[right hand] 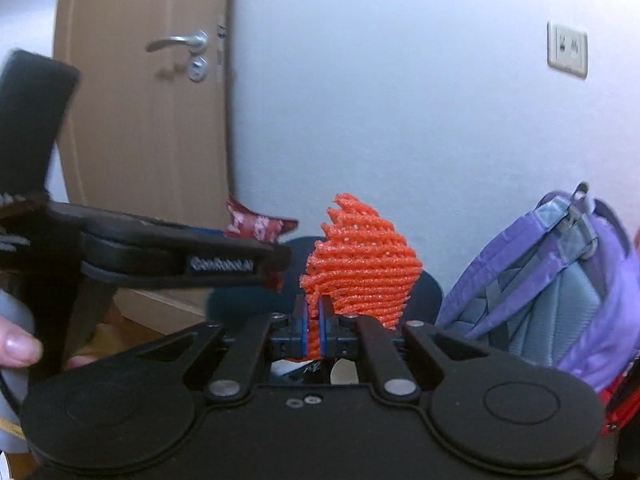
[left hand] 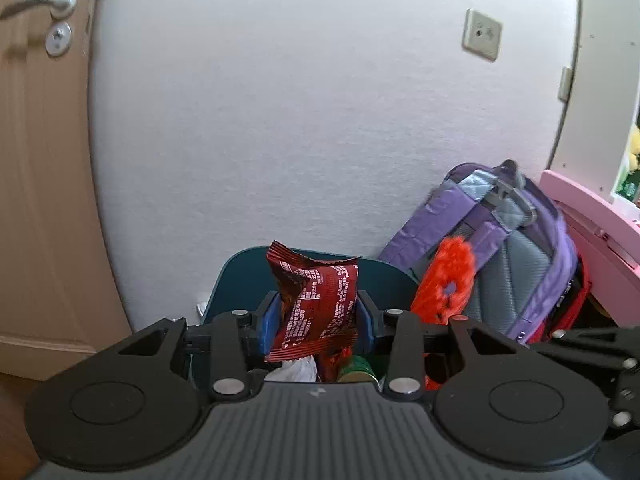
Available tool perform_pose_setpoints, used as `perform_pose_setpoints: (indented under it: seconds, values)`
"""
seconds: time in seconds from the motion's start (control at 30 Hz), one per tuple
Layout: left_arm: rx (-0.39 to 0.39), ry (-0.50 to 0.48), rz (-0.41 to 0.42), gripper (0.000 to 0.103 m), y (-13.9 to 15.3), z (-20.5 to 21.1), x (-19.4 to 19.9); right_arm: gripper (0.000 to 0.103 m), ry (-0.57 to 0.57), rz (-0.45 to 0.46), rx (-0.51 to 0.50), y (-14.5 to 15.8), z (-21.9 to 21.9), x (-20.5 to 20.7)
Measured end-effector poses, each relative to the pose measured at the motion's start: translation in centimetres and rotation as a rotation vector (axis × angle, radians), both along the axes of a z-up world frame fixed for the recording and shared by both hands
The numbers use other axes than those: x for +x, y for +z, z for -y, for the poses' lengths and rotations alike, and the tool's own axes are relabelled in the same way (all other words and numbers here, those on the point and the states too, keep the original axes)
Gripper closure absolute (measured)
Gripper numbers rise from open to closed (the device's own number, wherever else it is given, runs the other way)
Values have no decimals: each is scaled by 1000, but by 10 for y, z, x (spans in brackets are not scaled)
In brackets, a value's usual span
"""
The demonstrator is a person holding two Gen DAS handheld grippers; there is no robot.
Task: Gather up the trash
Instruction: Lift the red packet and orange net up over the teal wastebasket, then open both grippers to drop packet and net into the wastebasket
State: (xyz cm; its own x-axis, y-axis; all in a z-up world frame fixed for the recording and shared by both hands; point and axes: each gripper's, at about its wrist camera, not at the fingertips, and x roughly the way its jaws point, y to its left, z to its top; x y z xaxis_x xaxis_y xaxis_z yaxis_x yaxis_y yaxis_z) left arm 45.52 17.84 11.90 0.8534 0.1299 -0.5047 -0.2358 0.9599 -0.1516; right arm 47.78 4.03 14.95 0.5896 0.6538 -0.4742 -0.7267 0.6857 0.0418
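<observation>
My left gripper [left hand: 316, 320] is shut on a crumpled dark red snack wrapper [left hand: 316, 304] with white print, held upright over a dark teal bin [left hand: 240, 276]. Below the wrapper, white paper [left hand: 296, 368] and a green item [left hand: 358, 370] lie in the bin. My right gripper [right hand: 314, 328] is shut on an orange foam net sleeve [right hand: 360, 268], which stands up from the pads. In the right wrist view the left gripper [right hand: 276, 260] crosses from the left with the red wrapper [right hand: 256, 226] sticking out behind it, and the bin [right hand: 424, 284] is mostly hidden.
A purple and grey backpack [left hand: 516, 256] leans on the white wall right of the bin, against pink furniture [left hand: 592, 216]. A brown door [left hand: 36, 160] with a metal handle stands at the left. A person's thumb [right hand: 18, 346] shows at the left edge.
</observation>
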Motion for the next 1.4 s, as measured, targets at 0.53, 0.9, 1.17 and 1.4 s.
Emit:
perform_pose_setpoints:
  seconds: [0.53, 0.9, 1.17, 1.4]
  values:
    - [-47, 25, -242, 63, -81, -28, 74, 98, 11, -160, -87, -79, -44, 66]
    - [-39, 6, -301, 41, -84, -15, 76, 77, -10, -218, -115, -83, -46, 69]
    - [5, 25, -214, 30, -45, -1, 40, 58, -39, -181, -75, -58, -24, 43]
    - [53, 19, -125, 29, -1, 14, -14, 50, -68, -139, -29, -19, 2, 11]
